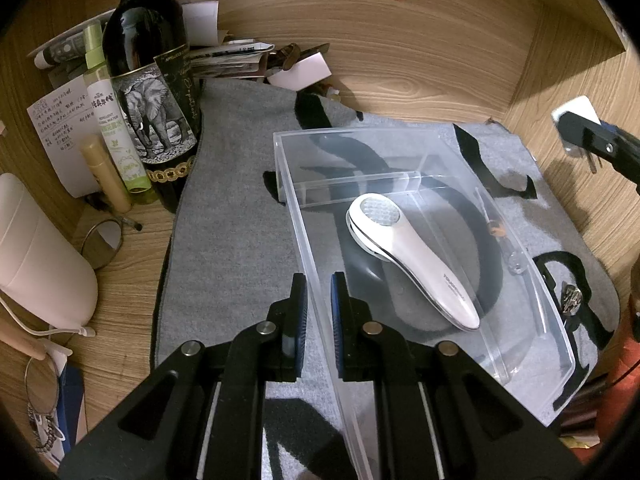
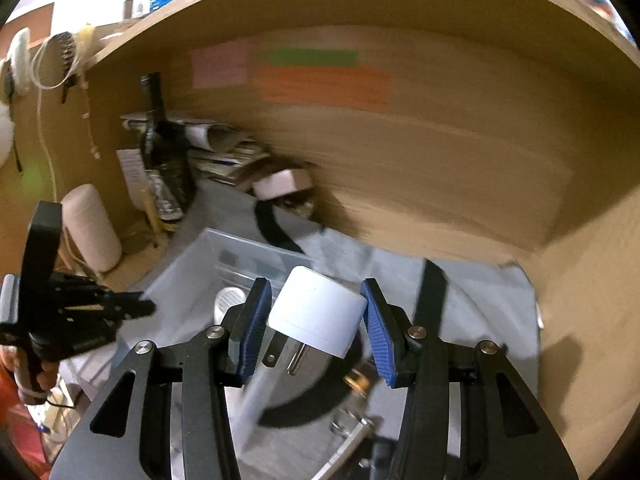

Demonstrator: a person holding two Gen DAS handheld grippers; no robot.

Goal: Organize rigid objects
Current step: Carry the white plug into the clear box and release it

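Note:
A clear plastic box lies on a grey mat. My left gripper is shut on the box's near left wall. Inside the box rests a white handheld device with a round mesh head. Beside it lies a thin clear stick. My right gripper is shut on a white plug adapter, prongs pointing down, held in the air above the mat to the right of the box. In the left wrist view, this gripper and the adapter show at the far right.
A dark wine bottle, a green spray bottle and a beige tube stand at the left. A white cylinder lies nearer. Papers pile up at the back. Wooden walls enclose the desk. Small metal items lie right of the box.

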